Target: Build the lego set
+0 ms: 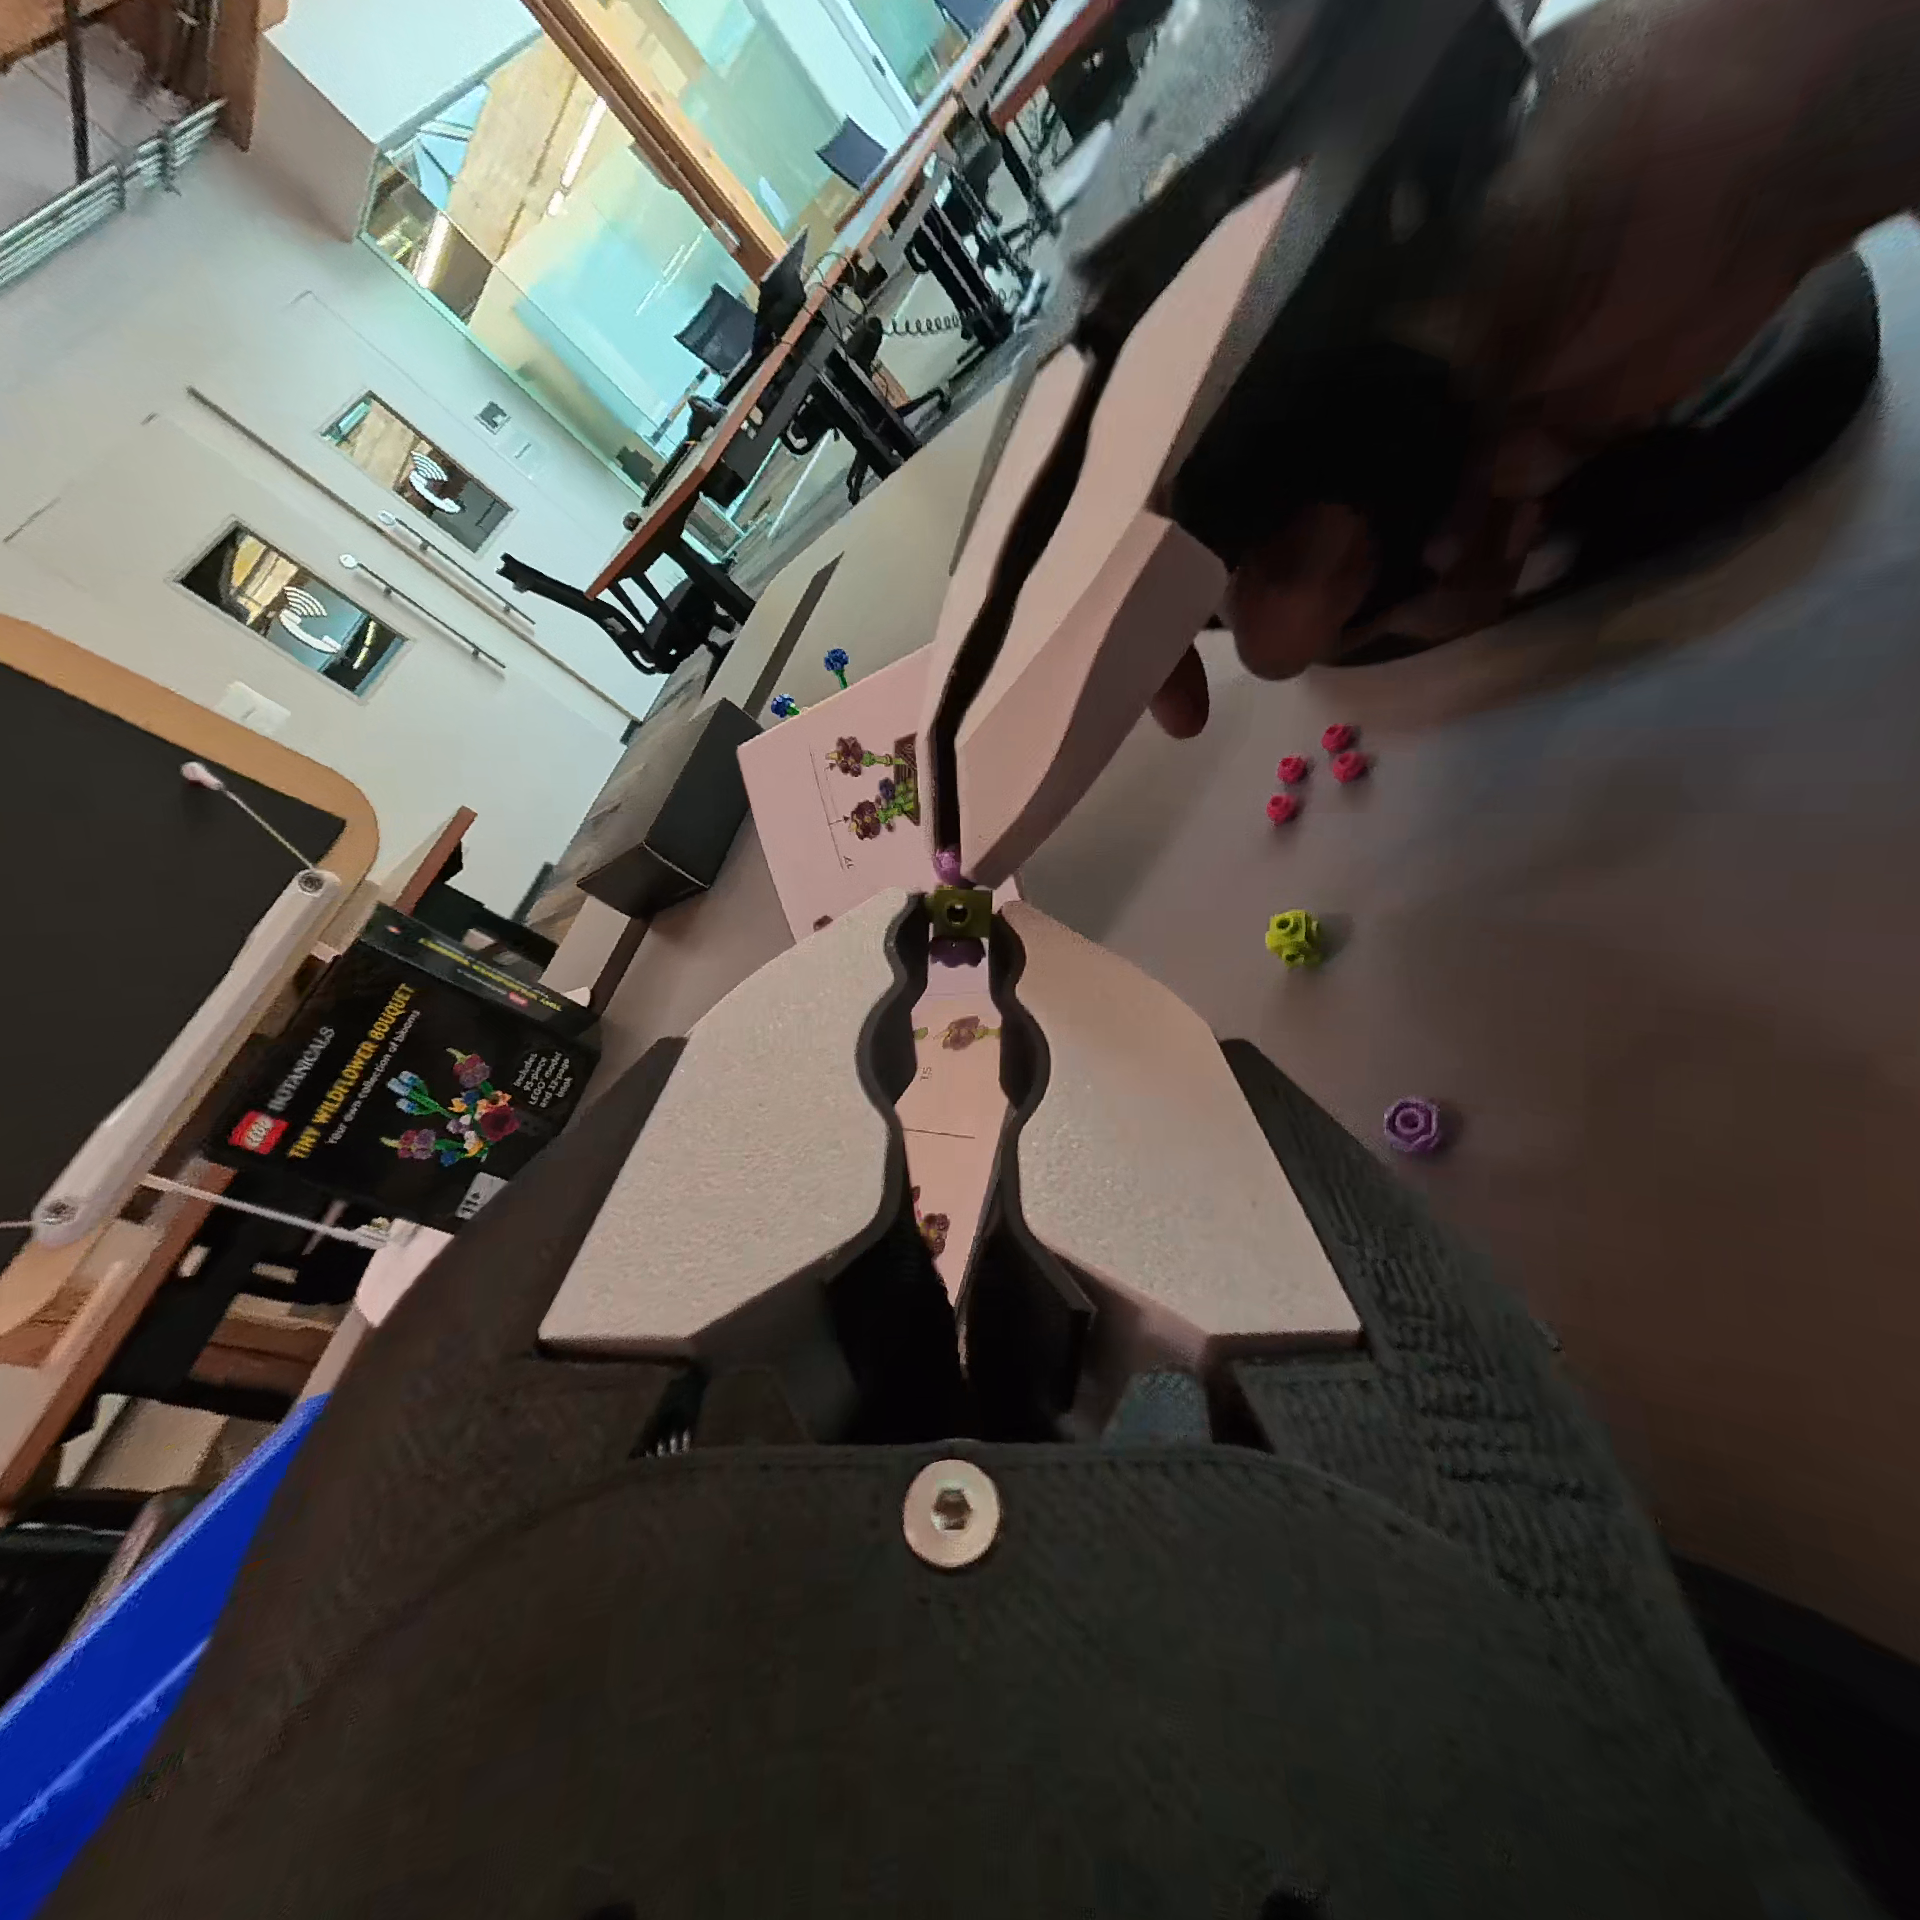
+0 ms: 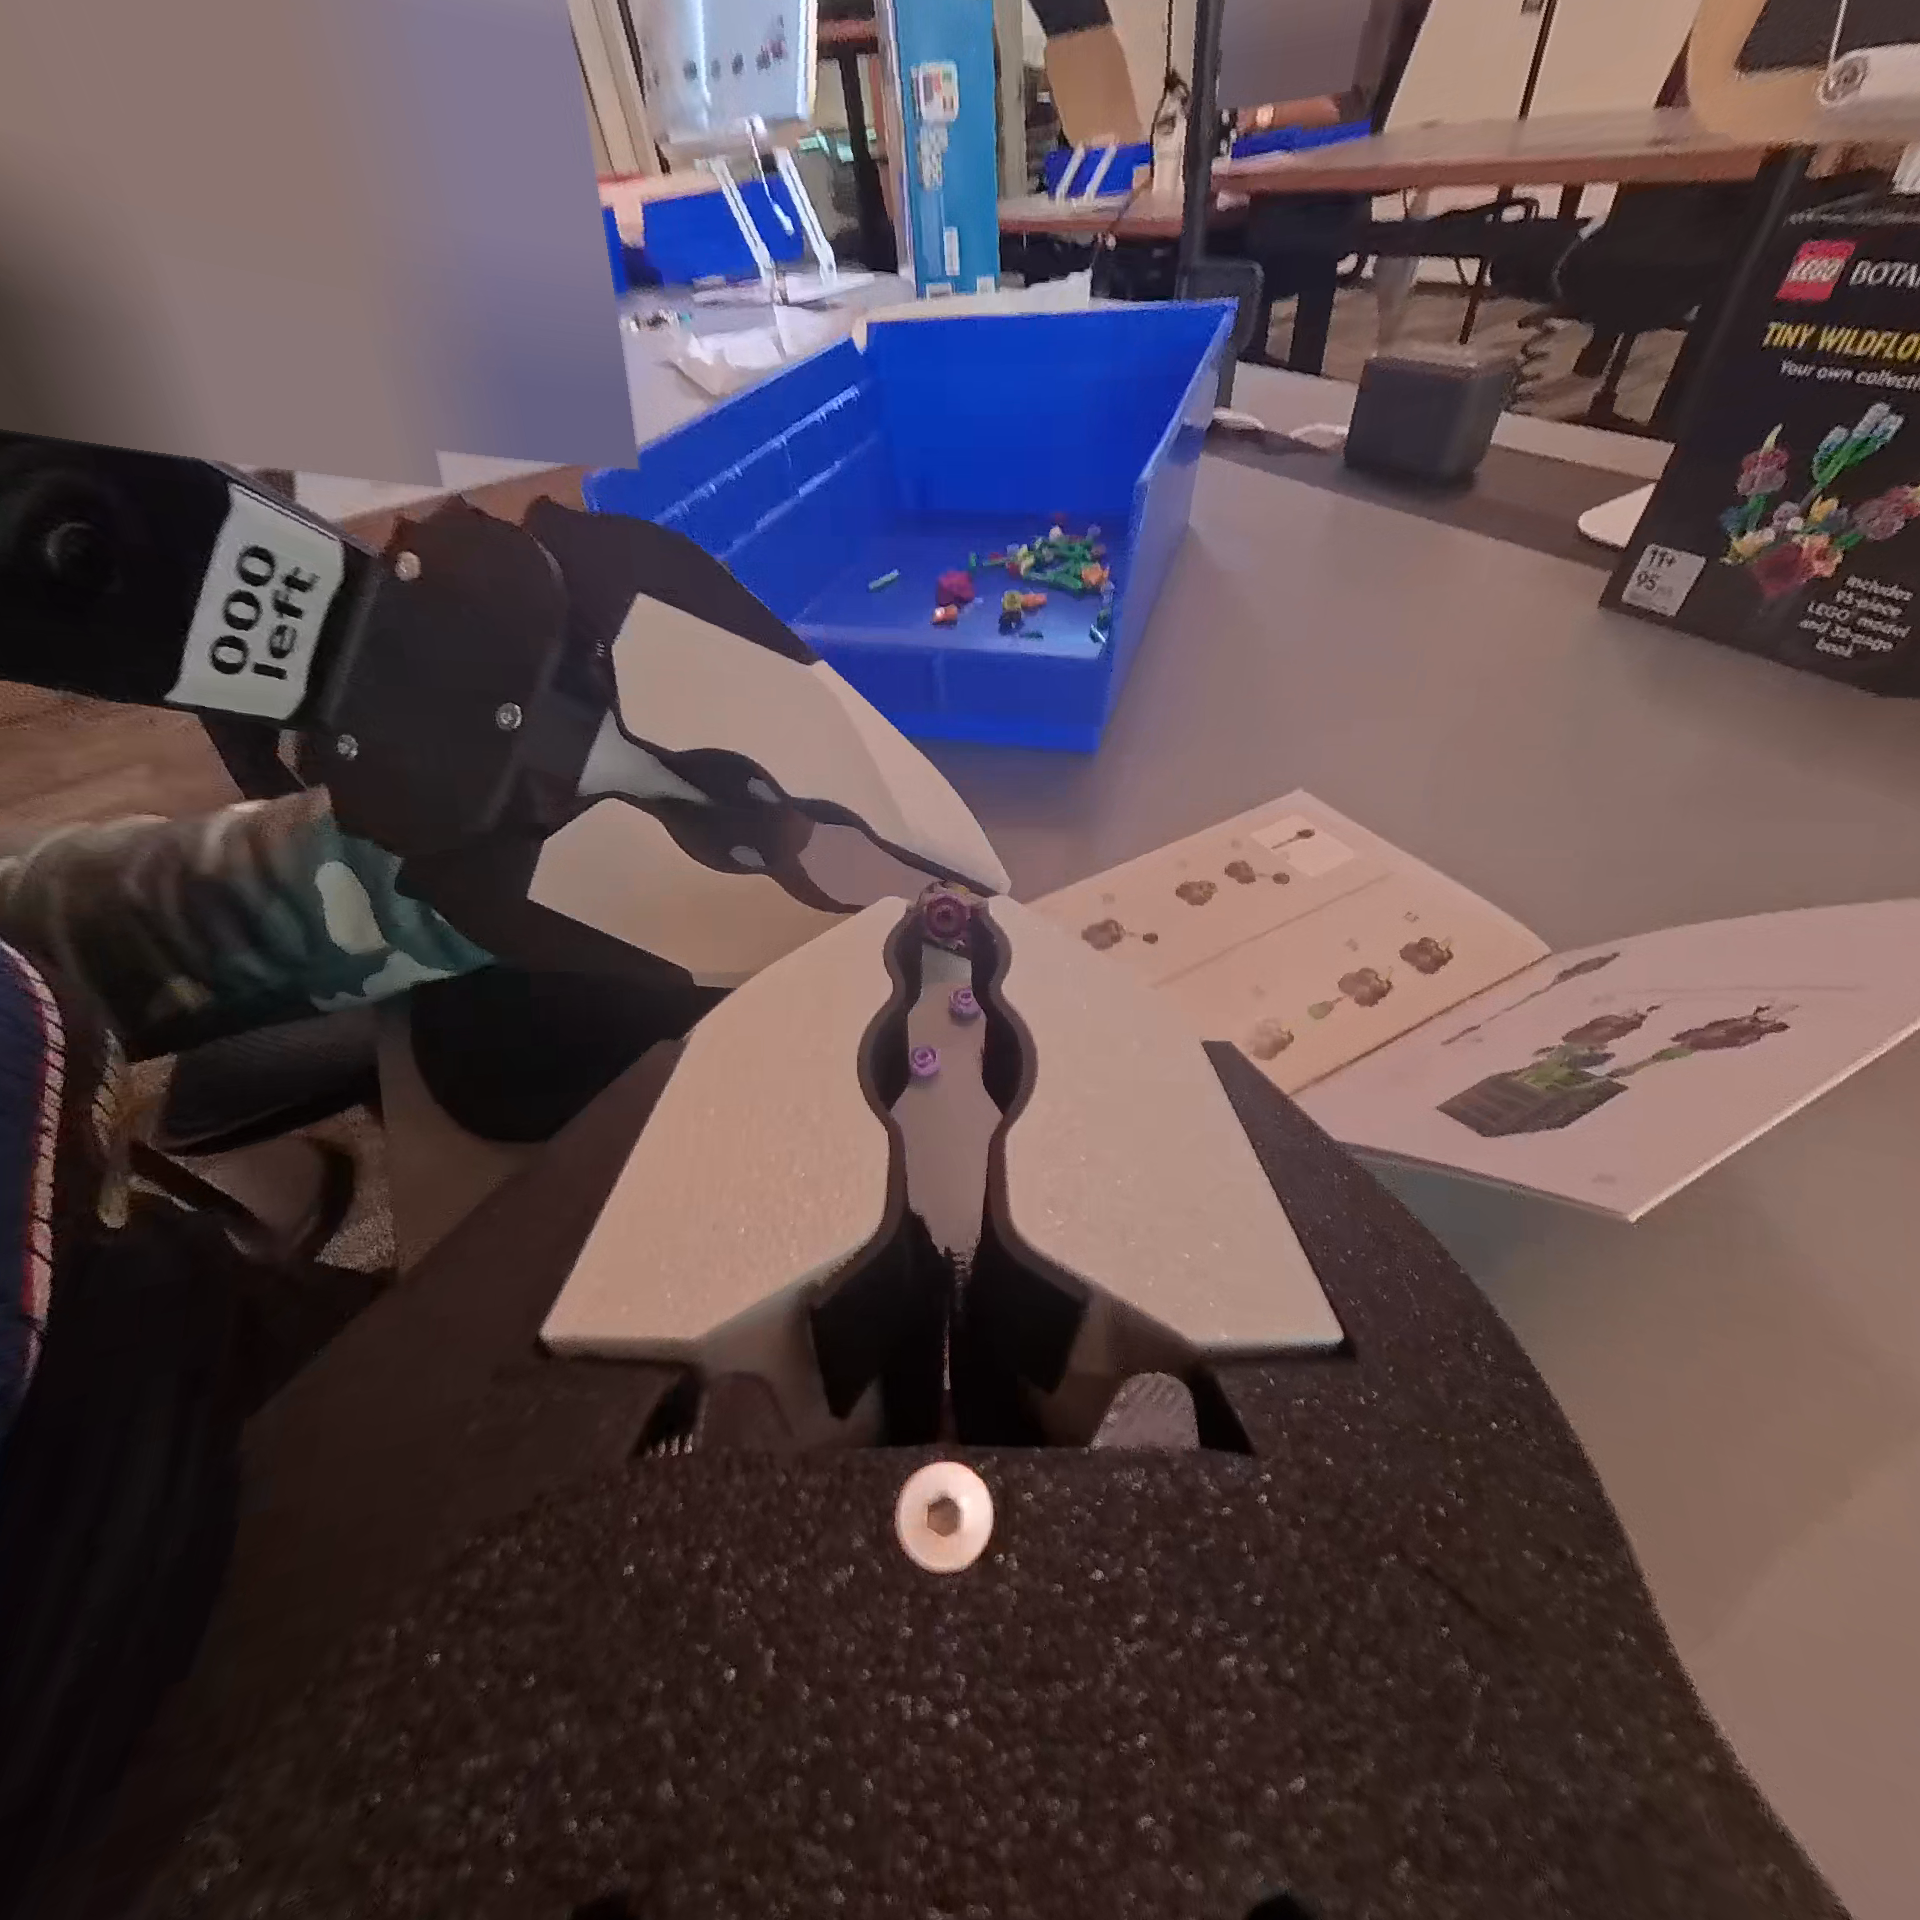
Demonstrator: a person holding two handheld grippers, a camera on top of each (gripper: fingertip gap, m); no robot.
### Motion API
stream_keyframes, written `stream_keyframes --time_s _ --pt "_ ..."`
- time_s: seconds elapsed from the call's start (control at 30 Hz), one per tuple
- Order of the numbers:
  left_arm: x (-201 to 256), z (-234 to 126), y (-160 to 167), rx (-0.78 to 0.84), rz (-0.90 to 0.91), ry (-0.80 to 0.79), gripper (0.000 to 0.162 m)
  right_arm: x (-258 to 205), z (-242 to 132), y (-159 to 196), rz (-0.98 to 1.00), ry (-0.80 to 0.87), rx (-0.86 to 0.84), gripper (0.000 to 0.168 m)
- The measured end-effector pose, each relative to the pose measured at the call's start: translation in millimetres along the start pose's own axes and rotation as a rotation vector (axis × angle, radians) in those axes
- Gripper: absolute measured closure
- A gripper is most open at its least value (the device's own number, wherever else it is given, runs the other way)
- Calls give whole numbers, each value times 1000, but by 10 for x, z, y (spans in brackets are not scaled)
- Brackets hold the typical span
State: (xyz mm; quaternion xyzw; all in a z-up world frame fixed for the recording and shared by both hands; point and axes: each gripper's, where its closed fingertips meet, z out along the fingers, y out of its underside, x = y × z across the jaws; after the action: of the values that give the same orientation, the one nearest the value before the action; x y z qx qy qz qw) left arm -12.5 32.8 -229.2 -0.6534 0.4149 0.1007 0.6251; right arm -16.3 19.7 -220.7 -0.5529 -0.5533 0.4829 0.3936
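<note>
Holding the blue bin (image 2: 1039, 665) first in our sights, we see a small scatter of mixed bricks (image 2: 1029, 582) on its floor toward the far wall, too small to sort by shape.

Our left gripper (image 1: 958, 914) is clamped on a lime-green studded cube (image 1: 958, 912), a purple bit just visible behind it. Our right gripper (image 2: 945, 914) is pinched on a purple round flower piece (image 2: 943, 914), and that piece meets the cube tip to tip above the open instruction booklet (image 2: 1299, 935).

On the bench (image 1: 1558, 1039) lie four magenta round pieces (image 1: 1314, 771) in a cluster, a second lime studded cube (image 1: 1294, 937) near them, and a lone purple flower piece (image 1: 1413, 1125).

The black set box (image 2: 1808, 499) stands at the bench's far edge, cut off by the frame. A blurred patch hides the upper left of the right wrist view.
</note>
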Motion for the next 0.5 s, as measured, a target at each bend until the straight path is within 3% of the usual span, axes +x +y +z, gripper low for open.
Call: stream_keyframes --time_s 0.27,0.5 --pt "128 17 35 -40 135 34 152 -31 -33 130 13 -49 -112 159" --pt "204 -22 -64 42 70 103 153 -106 -92 126 -70 -139 -97 159"
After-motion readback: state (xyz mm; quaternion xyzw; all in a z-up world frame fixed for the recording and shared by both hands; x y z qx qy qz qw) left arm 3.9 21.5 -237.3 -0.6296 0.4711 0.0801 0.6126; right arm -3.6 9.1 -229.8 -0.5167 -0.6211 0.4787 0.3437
